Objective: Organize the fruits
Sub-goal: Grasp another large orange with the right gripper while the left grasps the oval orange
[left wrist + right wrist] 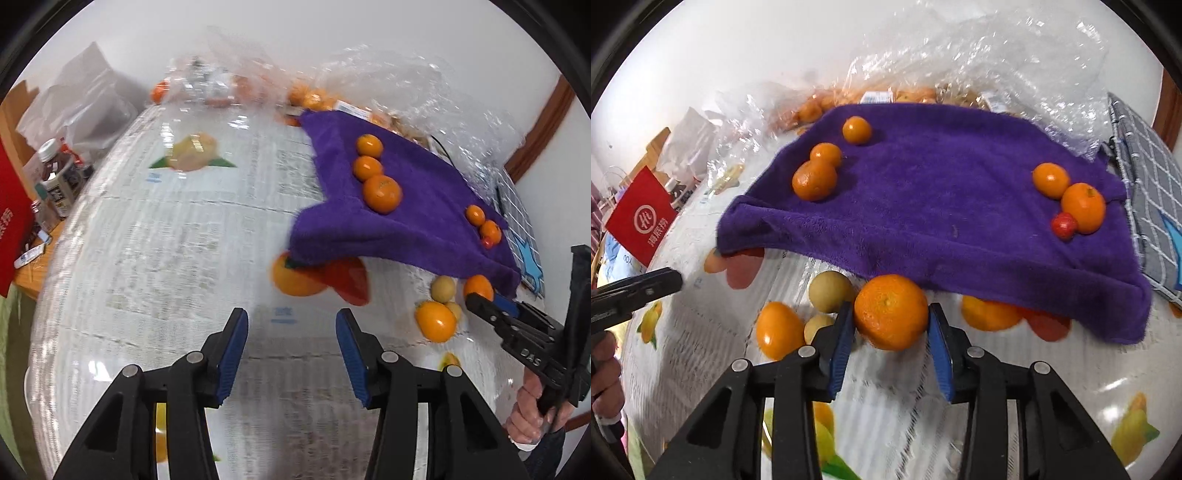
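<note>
1. The left wrist view is taken from low over the printed table cover [155, 236], facing forward between the left gripper [291, 354] fingers; the purple towel [413, 206] is seen further off, to the right.
2. The right wrist view is taken from close to the purple towel [942, 192], facing it between the right gripper [891, 332] fingers, where a mandarin [891, 312] is framed.
3. The towel, its 2 fruit clusters and the fruit at its near edge are shared by both views; each gripper is seen at the edge of the other view.
</note>
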`<state>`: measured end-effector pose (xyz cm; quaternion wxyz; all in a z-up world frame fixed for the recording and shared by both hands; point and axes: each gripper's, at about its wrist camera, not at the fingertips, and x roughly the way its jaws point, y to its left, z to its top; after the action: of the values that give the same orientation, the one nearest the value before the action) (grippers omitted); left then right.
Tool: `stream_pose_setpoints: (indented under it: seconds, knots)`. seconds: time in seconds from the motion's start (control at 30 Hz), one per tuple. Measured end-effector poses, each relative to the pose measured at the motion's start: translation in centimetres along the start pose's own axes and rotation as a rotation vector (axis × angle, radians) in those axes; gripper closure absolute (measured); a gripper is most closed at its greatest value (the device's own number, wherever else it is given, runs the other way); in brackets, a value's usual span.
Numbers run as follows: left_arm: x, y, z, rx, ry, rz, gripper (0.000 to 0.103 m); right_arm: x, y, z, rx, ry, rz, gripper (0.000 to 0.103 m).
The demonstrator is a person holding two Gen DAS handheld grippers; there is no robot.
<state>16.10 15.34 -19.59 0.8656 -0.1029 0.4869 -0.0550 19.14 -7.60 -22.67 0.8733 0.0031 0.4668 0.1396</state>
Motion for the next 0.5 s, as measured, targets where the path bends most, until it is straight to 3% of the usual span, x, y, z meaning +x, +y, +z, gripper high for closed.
stream_pose_setpoints:
  seconds: [0.33,0.5]
  knots:
    - [1.8,-7.6,-1.2,0.104,0.033,-0.15,0.055,-5.2,-5.3,-2.9,0.038,-0.041,-0.09,0.064]
    - [2.9,-10.8,-1.4,0.162,0.058,-0.16,0.055,-6.9,-8.2,-4.5,0.081,-0.045,-0.119,0.064]
